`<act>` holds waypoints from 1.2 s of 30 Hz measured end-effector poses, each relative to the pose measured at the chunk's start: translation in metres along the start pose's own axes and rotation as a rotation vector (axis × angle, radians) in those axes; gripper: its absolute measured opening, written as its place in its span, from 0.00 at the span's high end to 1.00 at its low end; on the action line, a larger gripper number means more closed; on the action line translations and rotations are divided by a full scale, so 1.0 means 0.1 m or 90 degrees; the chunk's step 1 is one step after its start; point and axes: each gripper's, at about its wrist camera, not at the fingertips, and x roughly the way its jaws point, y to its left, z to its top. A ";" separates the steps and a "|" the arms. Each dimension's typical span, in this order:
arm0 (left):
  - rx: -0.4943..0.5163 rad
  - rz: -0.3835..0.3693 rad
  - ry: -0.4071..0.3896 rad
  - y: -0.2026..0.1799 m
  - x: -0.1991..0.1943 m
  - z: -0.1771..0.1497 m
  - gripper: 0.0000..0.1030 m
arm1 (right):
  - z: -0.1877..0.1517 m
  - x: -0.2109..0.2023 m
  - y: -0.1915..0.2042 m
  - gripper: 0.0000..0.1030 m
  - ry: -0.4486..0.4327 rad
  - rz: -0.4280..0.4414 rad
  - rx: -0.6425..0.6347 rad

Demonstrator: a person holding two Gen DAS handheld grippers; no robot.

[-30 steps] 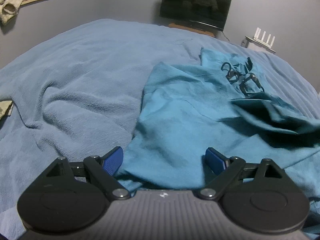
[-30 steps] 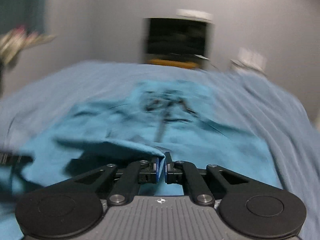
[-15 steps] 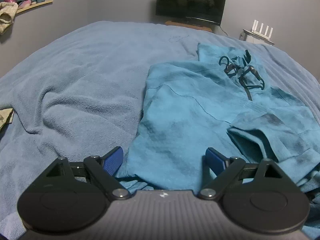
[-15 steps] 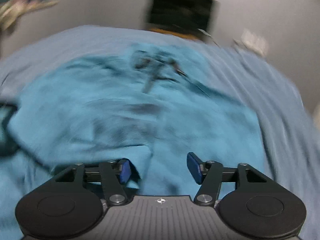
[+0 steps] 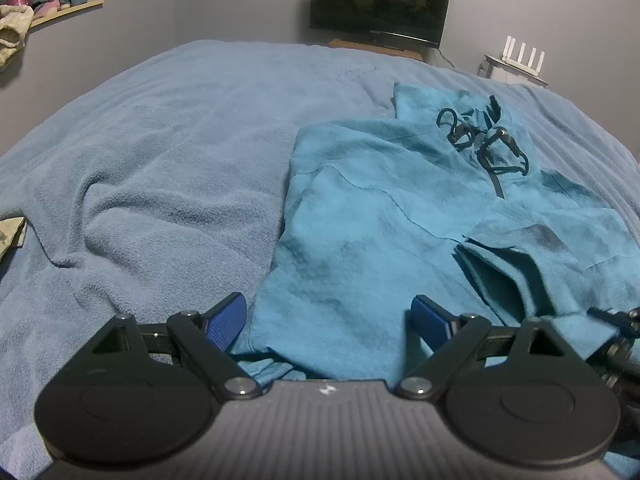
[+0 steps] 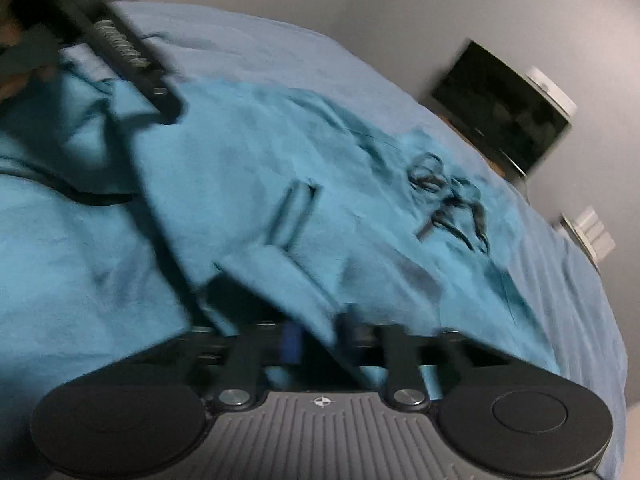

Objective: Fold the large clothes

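My left gripper point(image 5: 330, 316) hangs wide apart over the near hem of the teal hoodie point(image 5: 400, 216), which lies flat on the blue blanket point(image 5: 160, 152), hood far. My right gripper point(image 6: 320, 334) is blurred; a sleeve cuff point(image 6: 276, 280) sits between its narrowed fingers, grip uncertain.

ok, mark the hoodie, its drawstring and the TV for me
hoodie point(image 5: 360, 240), left wrist view, on the flat chest panel.
drawstring point(image 5: 490, 152), left wrist view, on the dark cord where the loops meet below the neck.
TV point(image 5: 380, 2), left wrist view, on the middle of the dark screen.
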 end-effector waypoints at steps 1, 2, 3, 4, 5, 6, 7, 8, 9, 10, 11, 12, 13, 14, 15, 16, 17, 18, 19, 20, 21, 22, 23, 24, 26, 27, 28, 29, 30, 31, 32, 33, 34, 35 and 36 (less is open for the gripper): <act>-0.001 0.000 0.000 0.00 0.00 0.00 0.13 | -0.02 -0.02 -0.06 0.93 -0.009 -0.004 0.026; -0.001 0.000 0.000 0.00 0.00 0.00 0.13 | -0.05 -0.07 -0.12 0.95 -0.021 -0.007 0.054; -0.001 -0.001 0.001 0.01 0.00 0.00 0.13 | -0.05 -0.14 -0.20 0.95 -0.034 -0.012 0.088; -0.001 -0.001 0.001 0.00 0.00 0.00 0.13 | -0.06 -0.19 -0.31 0.95 -0.047 -0.017 0.132; -0.001 -0.001 0.001 0.01 0.00 0.00 0.13 | -0.08 -0.24 -0.44 0.95 -0.058 -0.020 0.179; -0.001 -0.001 0.002 0.01 0.00 0.00 0.13 | -0.11 -0.29 -0.60 0.95 -0.073 -0.025 0.244; -0.002 0.000 0.002 0.01 0.00 0.00 0.13 | -0.15 -0.32 -0.75 0.95 -0.084 -0.028 0.298; -0.002 0.000 0.003 0.01 0.00 0.00 0.13 | -0.20 -0.36 -0.91 0.95 -0.092 -0.033 0.356; -0.002 0.000 0.004 0.01 0.00 0.00 0.13 | -0.28 -0.38 -1.09 0.95 -0.096 -0.049 0.425; -0.003 0.000 0.005 0.01 0.00 0.00 0.13 | -0.35 -0.39 -1.22 0.95 -0.097 -0.062 0.476; -0.003 0.001 0.005 0.01 0.01 0.00 0.13 | -0.45 -0.40 -1.37 0.94 -0.095 -0.077 0.537; -0.004 0.001 0.007 0.01 0.01 0.00 0.13 | -0.57 -0.39 -1.49 0.92 -0.085 -0.095 0.592; -0.004 0.001 0.008 0.02 0.02 0.00 0.13 | -0.68 -0.38 -1.60 0.84 -0.071 -0.113 0.639; -0.003 0.001 0.009 0.01 0.02 0.00 0.13 | -0.79 -0.35 -1.69 0.73 -0.056 -0.125 0.676; -0.003 0.002 0.011 0.01 0.03 0.00 0.13 | -0.91 -0.32 -1.76 0.69 -0.039 -0.136 0.713; -0.002 0.003 0.013 0.01 0.03 0.00 0.13 | -1.05 -0.27 -1.84 0.62 -0.024 -0.139 0.754; -0.002 0.004 0.016 0.00 0.04 0.00 0.13 | -1.15 -0.22 -1.88 0.57 -0.016 -0.133 0.783; -0.001 0.005 0.019 0.00 0.05 0.00 0.13 | -1.28 -0.15 -1.93 0.55 -0.005 -0.117 0.822; 0.001 0.006 0.022 0.00 0.06 0.00 0.13 | -1.38 -0.08 -1.96 0.55 0.007 -0.107 0.852; 0.002 0.008 0.025 -0.01 0.07 0.00 0.13 | -1.46 -0.03 -1.95 0.55 0.016 -0.103 0.874; 0.003 0.010 0.027 -0.02 0.08 0.00 0.13 | -1.52 0.01 -1.93 0.55 0.019 -0.098 0.895; 0.004 0.011 0.030 -0.02 0.09 0.00 0.13 | -1.58 0.05 -1.93 0.56 0.019 -0.091 0.914; 0.005 0.012 0.032 -0.02 0.09 0.00 0.13 | -1.61 0.08 -1.94 0.58 0.015 -0.079 0.931; 0.006 0.014 0.033 -0.03 0.10 0.00 0.13 | -1.62 0.11 -1.93 0.60 0.010 -0.067 0.939; 0.008 0.016 0.037 -0.03 0.11 0.00 0.13 | -1.62 0.12 -1.91 0.82 -0.005 -0.044 0.943; 0.009 0.017 0.039 -0.04 0.12 0.00 0.13 | -1.59 0.11 -1.91 0.84 -0.014 -0.048 0.931; 0.012 0.018 0.041 -0.05 0.12 0.00 0.13 | -1.58 0.05 -1.90 0.88 -0.030 -0.057 0.918; 0.015 0.019 0.043 -0.06 0.13 0.00 0.13 | -1.53 -0.01 -1.89 0.89 -0.057 -0.065 0.902; 0.020 0.021 0.045 -0.07 0.14 0.00 0.13 | -1.49 -0.06 -1.91 0.89 -0.079 -0.077 0.888; 0.024 0.021 0.047 -0.08 0.15 0.00 0.13 | -1.47 -0.15 -1.95 0.89 -0.094 -0.092 0.874; 0.029 0.022 0.049 -0.09 0.15 0.00 0.13 | -1.45 -0.16 -1.97 0.89 -0.099 -0.107 0.861; 0.034 0.024 0.050 -0.10 0.16 -0.01 0.13 | -1.44 -0.14 -1.98 0.89 -0.092 -0.115 0.856; 0.038 0.029 0.054 -0.12 0.18 0.00 0.13 | -1.46 -0.07 -1.99 0.86 -0.069 -0.112 0.860; 0.040 0.031 0.058 -0.12 0.19 -0.01 0.13 | -1.49 0.03 -2.02 0.83 -0.038 -0.107 0.864; 0.042 0.033 0.064 -0.13 0.21 -0.01 0.13 | -1.53 0.14 -2.01 0.79 0.007 -0.102 0.867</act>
